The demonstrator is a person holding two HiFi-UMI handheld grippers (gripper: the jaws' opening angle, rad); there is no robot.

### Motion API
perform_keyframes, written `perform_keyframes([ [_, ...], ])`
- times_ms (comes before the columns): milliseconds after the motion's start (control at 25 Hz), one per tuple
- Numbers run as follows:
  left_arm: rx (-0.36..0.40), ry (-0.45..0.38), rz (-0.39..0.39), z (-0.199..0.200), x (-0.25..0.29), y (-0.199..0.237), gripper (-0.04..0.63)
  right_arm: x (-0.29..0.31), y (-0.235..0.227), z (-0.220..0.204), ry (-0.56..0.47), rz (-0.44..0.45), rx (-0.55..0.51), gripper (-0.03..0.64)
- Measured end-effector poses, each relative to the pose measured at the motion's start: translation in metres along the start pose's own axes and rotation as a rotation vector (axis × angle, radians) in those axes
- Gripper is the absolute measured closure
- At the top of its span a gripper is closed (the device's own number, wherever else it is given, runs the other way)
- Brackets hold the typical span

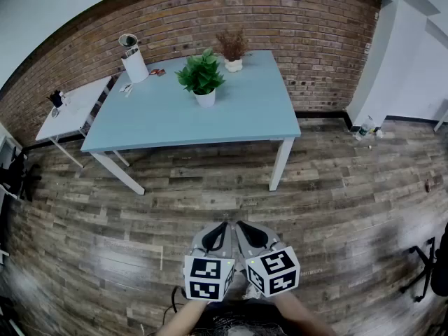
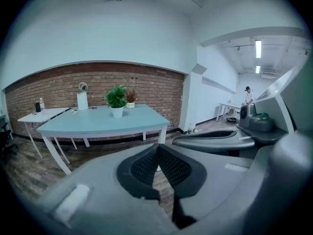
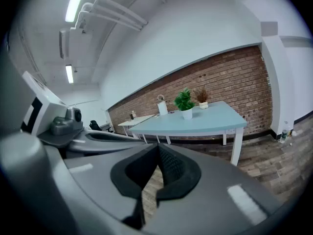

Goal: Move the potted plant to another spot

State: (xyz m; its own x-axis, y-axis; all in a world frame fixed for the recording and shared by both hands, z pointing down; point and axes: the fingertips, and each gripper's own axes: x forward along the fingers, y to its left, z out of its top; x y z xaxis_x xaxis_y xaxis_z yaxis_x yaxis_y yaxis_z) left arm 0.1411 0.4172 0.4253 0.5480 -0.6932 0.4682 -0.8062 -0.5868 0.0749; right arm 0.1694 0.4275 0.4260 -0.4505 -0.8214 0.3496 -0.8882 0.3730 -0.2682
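A green potted plant [image 1: 201, 77] in a white pot stands near the middle back of a light blue table [image 1: 161, 121]; the same potted plant [image 2: 117, 100] shows small in the left gripper view and as a small plant [image 3: 185, 103] in the right gripper view. Both grippers are held side by side low over the wooden floor, well short of the table. My left gripper [image 1: 225, 227] is shut with nothing in it, tips touching. My right gripper [image 1: 241, 227] is likewise shut and empty.
A dried brown plant in a white pot [image 1: 232, 50] stands behind the green one. A white cylinder device [image 1: 133, 61] sits at the table's back left. A small white side table [image 1: 73, 108] stands left of it. A brick wall [image 1: 294, 26] runs behind.
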Motion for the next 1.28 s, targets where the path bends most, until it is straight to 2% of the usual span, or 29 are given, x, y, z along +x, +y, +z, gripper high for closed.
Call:
perform_keyframes([
  [280,-0.018,0.009,0.03,0.005,0.021,-0.015,0.601,-0.002,-0.026,0.002,0.016,0.039,-0.03,0.62],
  [680,-0.049,0.007,0.061,0.023,0.057,0.003,0.603,0.026,-0.051,0.018,0.032,0.046,-0.059,0.62],
  [960,-0.065,-0.012,0.042,0.039,0.091,0.04,0.603,0.075,-0.061,0.037,0.027,0.025,-0.094,0.621],
  [1280,-0.07,-0.009,0.004,0.069,0.134,0.114,0.603,0.156,-0.066,0.077,0.032,-0.024,-0.106,0.621],
])
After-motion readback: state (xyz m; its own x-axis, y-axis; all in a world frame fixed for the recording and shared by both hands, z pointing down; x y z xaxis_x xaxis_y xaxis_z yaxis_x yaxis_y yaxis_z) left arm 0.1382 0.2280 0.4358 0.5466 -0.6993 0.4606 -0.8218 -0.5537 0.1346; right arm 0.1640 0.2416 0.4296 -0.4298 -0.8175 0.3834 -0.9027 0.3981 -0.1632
